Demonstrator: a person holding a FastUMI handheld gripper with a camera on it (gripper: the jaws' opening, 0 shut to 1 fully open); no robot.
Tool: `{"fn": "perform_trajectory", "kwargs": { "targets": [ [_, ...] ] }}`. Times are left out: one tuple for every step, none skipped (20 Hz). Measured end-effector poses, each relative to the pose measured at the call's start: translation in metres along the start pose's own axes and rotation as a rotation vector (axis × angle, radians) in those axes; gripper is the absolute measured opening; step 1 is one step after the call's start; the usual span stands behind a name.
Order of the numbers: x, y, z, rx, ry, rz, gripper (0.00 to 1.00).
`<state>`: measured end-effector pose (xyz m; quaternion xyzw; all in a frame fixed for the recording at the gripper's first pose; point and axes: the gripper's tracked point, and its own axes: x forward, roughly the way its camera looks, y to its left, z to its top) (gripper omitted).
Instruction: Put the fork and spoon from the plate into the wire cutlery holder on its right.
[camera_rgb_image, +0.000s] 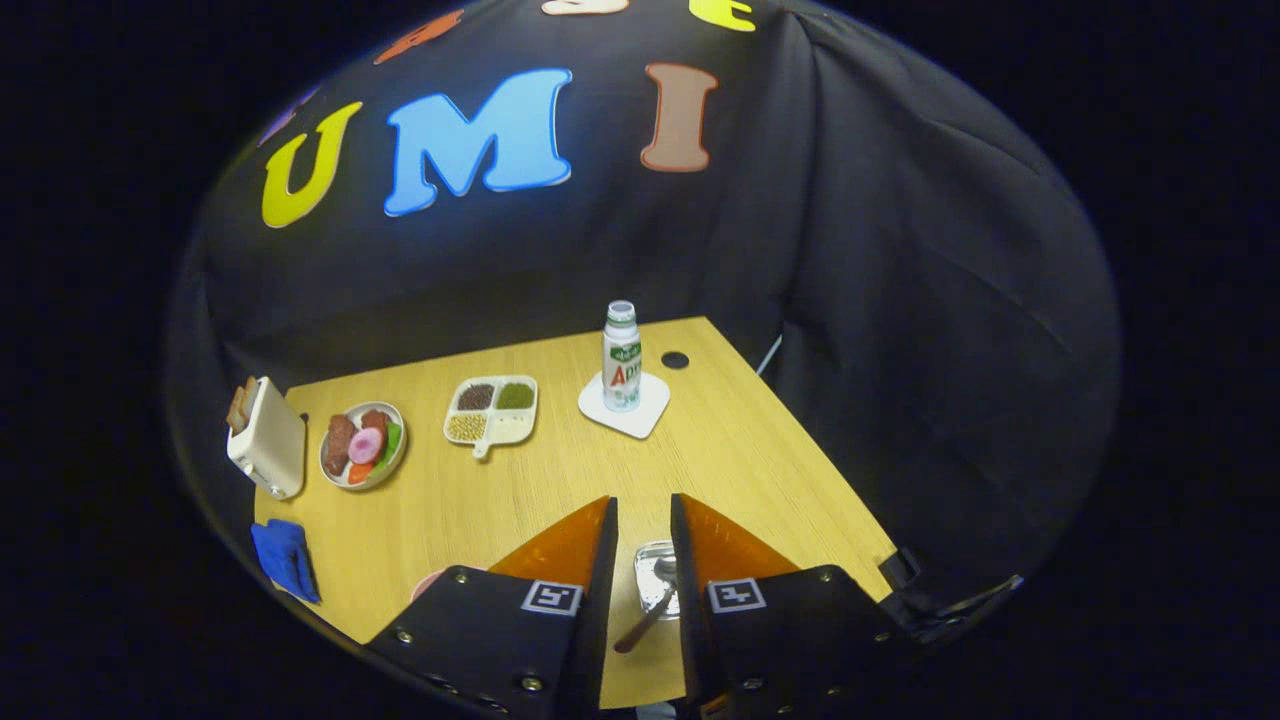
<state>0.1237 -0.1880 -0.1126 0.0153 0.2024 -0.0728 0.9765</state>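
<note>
Gripper (643, 520) fingers parted by a narrow gap, holding nothing. Between them, wire cutlery holder (655, 580) on wooden table (480, 500), spoon (652, 598) standing tilted inside. Pink plate (430, 580) edge left of fingers.

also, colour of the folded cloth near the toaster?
Blue cloth, clearest in the gripper view; gripper fingers sit apart.

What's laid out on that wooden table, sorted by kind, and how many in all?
Food dishes: 2, a plate of food and a divided tray
Toaster: 1
Bottle: 1
Coaster: 1
Blue cloth: 1
Wire holder: 1
Spoon, between the parted gripper fingers: 1
Total: 8
</note>
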Motion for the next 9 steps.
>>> {"fn": "perform_trajectory", "kwargs": {
  "targets": [
    [-0.008,0.003,0.013,-0.012,-0.055,0.009,0.31],
    [-0.020,0.008,0.024,-0.024,-0.114,0.015,0.32],
    [-0.031,0.015,0.036,-0.033,-0.175,0.027,0.31],
    [-0.040,0.027,0.049,-0.034,-0.240,0.055,0.31],
    [-0.049,0.036,0.060,-0.035,-0.302,0.076,0.31],
    [-0.058,0.042,0.070,-0.041,-0.355,0.089,0.31],
    [-0.067,0.048,0.078,-0.048,-0.398,0.097,0.31],
    [-0.076,0.056,0.083,-0.055,-0.440,0.111,0.31],
    [-0.084,0.066,0.090,-0.057,-0.476,0.130,0.31]
  ]
}}
